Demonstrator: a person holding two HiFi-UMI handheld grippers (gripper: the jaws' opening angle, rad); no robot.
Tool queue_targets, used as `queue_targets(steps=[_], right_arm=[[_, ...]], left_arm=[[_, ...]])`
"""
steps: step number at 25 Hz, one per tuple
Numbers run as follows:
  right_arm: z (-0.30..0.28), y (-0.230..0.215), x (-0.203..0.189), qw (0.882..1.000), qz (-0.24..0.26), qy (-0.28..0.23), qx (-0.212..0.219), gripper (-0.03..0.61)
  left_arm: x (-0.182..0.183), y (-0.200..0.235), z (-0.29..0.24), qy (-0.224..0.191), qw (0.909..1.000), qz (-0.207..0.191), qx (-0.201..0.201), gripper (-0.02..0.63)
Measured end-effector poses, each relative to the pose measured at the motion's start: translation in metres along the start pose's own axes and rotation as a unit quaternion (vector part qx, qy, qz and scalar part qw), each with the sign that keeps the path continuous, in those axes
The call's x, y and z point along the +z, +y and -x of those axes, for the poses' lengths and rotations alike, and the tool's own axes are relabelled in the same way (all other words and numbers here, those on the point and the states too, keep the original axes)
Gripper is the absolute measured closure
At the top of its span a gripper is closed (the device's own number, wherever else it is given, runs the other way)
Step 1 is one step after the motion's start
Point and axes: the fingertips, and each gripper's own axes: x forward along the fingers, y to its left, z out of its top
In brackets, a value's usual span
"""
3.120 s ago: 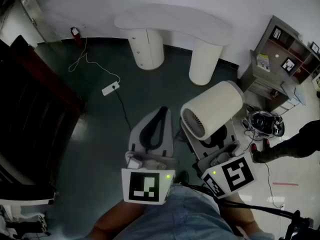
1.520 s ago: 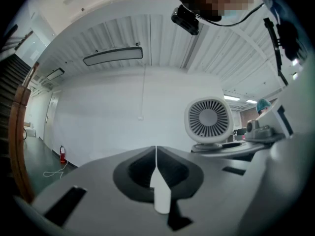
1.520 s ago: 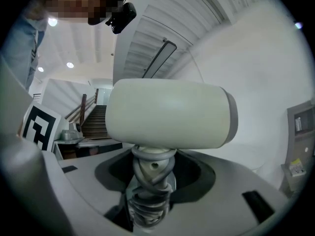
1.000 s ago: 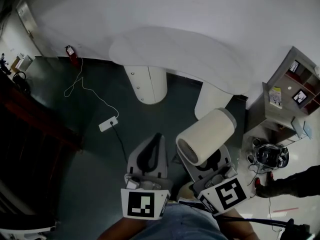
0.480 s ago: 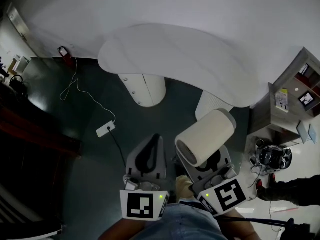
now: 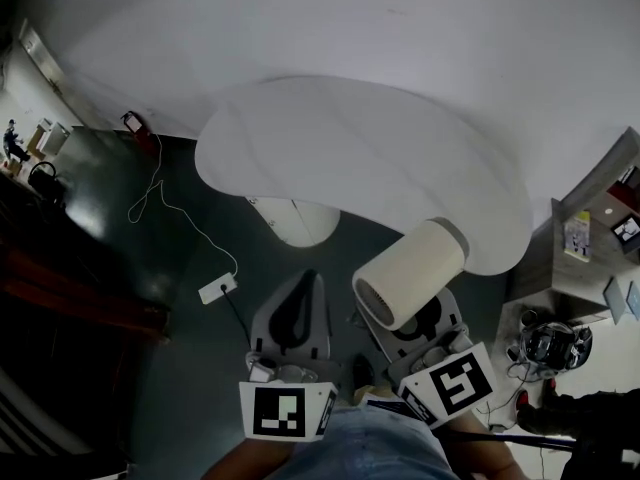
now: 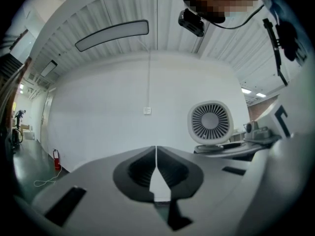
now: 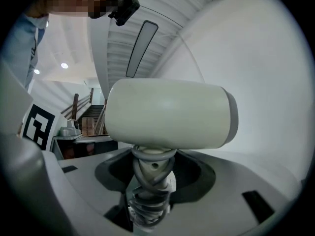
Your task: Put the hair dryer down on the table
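Observation:
The cream hair dryer (image 6: 410, 273) is up in the air, its barrel lying sideways with the round grille facing me. My right gripper (image 6: 428, 323) is shut on its handle, which has the cord wound round it (image 8: 150, 181). The barrel (image 8: 167, 114) fills the right gripper view. From the left gripper view I see its rear grille (image 7: 210, 123). The barrel's far end overlaps the front edge of the white kidney-shaped table (image 6: 350, 138). My left gripper (image 6: 298, 313) hovers beside it on the left, shut with nothing in it, its jaws meeting in a line (image 7: 156, 161).
Two round white legs (image 6: 295, 220) hold up the table. A power strip (image 6: 217, 289) with a white cable and a red extinguisher (image 6: 133, 121) are on the dark floor at left. A grey shelf unit (image 6: 600, 218) stands at right, with cables (image 6: 545, 343) below it.
The table has grown and come closer in the head view. The dryer now reaches its front edge. Both grippers keep their state and their spacing.

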Motion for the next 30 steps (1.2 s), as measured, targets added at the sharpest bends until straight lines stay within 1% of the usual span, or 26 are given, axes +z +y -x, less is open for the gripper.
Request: queue_targets(steps=[7,13,18,22,26,30], right_arm=[[-0.044,-0.03,0.015,1.0,0.007,-0.007,0.01,0.359],[-0.097,-0.043,0.014,1.0,0.014,-0.003,0.014,0.359],[-0.159,-0.065,0.008,1.0,0.015,0.006,0.004,0.359],[-0.223,-0.082,0.003,1.0,0.013,0.023,-0.01,0.359],[-0.281,-0.104,0.007,0.999,0.014,0.03,-0.027,0.359],[-0.326,-0.134,0.012,0.998,0.016,0.031,-0.054,0.359]], left_arm=[[0.012,0.024,-0.044,-0.015,0.9998,0.0,0.015,0.601],[0.0,0.062,-0.082,-0.013,0.9996,0.01,0.022,0.601],[-0.015,0.105,-0.134,-0.013,0.9995,0.019,0.02,0.601],[-0.023,0.145,-0.188,0.008,0.999,0.044,0.002,0.601],[-0.021,0.178,-0.246,0.013,0.9983,0.05,-0.025,0.601],[-0.017,0.201,-0.297,0.006,0.9975,0.048,-0.052,0.601]])
